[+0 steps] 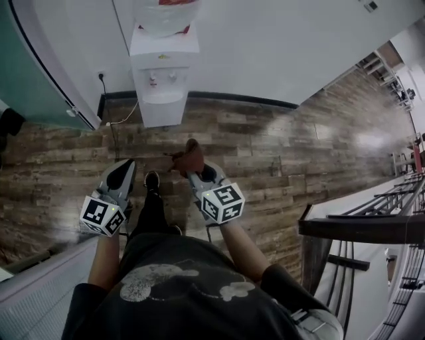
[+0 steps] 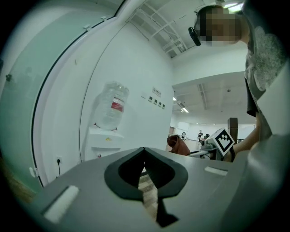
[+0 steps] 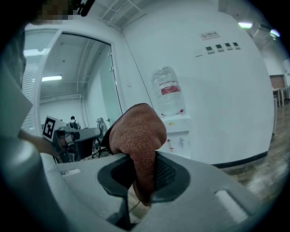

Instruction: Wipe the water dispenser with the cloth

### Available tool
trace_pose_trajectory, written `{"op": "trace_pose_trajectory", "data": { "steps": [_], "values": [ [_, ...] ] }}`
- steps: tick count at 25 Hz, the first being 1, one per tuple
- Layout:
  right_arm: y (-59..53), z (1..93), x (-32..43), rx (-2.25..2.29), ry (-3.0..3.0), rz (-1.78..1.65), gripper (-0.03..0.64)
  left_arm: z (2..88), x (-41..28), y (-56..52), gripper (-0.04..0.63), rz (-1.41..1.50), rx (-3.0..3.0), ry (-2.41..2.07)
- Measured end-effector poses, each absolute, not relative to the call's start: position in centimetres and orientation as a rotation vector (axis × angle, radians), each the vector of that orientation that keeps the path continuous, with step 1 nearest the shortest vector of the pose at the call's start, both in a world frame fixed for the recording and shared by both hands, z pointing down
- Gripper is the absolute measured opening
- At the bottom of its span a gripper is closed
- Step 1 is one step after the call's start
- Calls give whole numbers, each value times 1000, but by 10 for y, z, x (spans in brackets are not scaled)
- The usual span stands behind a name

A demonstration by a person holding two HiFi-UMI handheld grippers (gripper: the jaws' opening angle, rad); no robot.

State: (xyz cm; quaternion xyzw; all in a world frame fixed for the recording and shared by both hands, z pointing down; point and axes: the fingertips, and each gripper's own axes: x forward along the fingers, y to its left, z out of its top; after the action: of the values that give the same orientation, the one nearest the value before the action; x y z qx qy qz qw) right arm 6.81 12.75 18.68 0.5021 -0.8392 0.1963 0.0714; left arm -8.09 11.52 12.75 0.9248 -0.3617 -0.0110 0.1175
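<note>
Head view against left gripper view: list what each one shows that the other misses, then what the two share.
Only the head view shows the dark metal railing, the person's black shoe and the marker cube on the left tool. Only the left gripper view shows that tool's jaws, closed together with nothing between them, and the ceiling lights. Both show the white water dispenser with its clear bottle, and the rust-brown cloth held in the right tool.
</note>
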Motion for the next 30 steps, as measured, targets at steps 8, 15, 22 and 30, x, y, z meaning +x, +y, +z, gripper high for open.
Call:
{"op": "trace_pose_trajectory", "data": {
  "steps": [8,15,22,30],
  "values": [
    [13,179,67,1561,-2531,652,58,131,-75,-3,8,-58,2703,-989],
    [-90,184,30,1506,-2505,654,58,134,-87,-100,8,-45,2701,-958],
    [-169,195,-15,1478,-2505,629,58,154,-94,-165,8,-12,2681,-898],
    [-218,208,-49,1329,-2522,591,58,172,-107,-204,8,22,2609,-1008]
  ]
}}
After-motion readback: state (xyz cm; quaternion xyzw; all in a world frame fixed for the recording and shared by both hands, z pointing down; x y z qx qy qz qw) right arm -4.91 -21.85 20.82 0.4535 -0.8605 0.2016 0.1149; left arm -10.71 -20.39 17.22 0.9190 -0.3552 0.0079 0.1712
